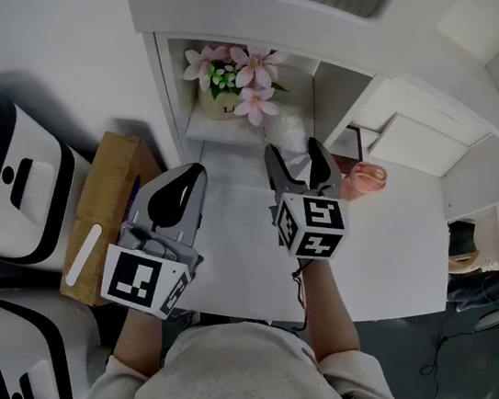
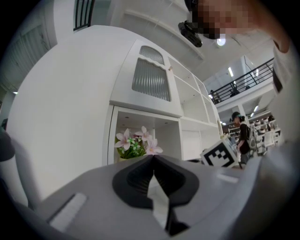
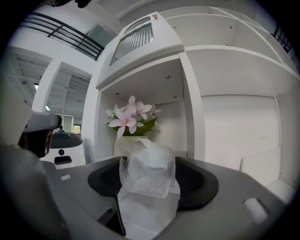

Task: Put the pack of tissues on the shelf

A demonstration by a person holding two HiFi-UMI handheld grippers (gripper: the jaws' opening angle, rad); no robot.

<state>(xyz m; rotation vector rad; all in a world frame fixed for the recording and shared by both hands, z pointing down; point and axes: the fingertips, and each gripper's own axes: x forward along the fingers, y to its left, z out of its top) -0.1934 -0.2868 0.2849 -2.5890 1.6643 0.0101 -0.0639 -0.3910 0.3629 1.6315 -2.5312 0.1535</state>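
The right tool (image 1: 292, 149) stands wide open, slack around the white plastic-wrapped pack of tissues (image 3: 146, 176), seemingly to leave it on the white shelf (image 3: 192, 117) ahead; the left tool (image 2: 152, 158) idles closed, empty.

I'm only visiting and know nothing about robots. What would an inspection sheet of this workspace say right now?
Surface: white table, mostly bare.
Job's things: tissues at the mouth of the shelf, by the flowers.
Clutter: cardboard box at left; pink thing by the shelf.
Grippers: left gripper shut, empty; right gripper open, with the tissues between its jaws.
Cables: loose cables on the floor at right.
Surroundings: white machines at left; a person far off.
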